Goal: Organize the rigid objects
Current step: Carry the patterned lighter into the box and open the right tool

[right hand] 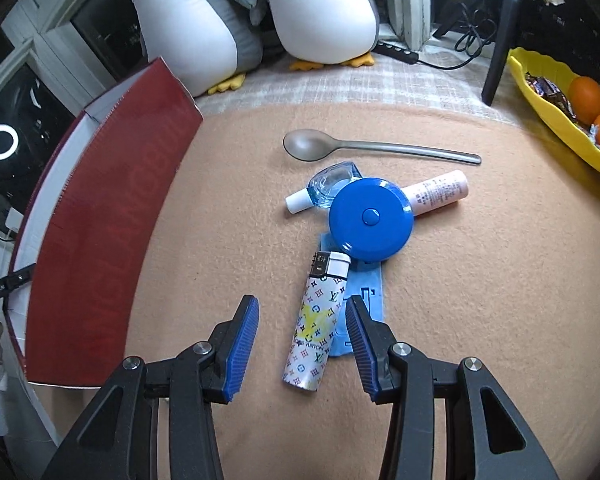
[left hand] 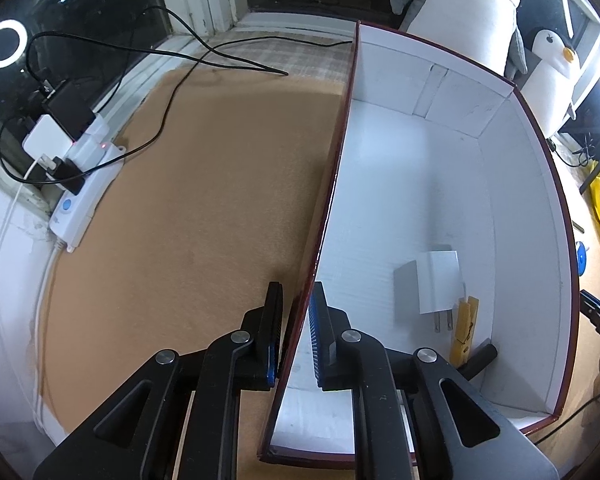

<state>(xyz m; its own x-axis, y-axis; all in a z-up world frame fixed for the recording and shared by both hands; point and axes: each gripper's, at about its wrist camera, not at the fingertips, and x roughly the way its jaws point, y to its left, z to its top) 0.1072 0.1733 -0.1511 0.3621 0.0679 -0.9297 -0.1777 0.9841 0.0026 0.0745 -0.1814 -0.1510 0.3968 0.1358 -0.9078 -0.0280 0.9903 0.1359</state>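
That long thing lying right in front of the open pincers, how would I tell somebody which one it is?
Start at the red box on the tan blanket, then look right to the small pile of objects. Nearest the right gripper lies a lighter, its top under the round blue tape measure. It alone has a white body with colourful monogram print and a metal top.

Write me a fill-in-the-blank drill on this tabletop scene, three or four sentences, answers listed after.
1. The left gripper is clamped on the side wall of the red ____.
2. Inside the box, next to the white charger plug, lies a yellow ____.
3. The right gripper stands open around a patterned ____.
4. The round blue case lies partly on top of a pink ____, below the grey spoon.

Missing words: box; clothespin; lighter; tube
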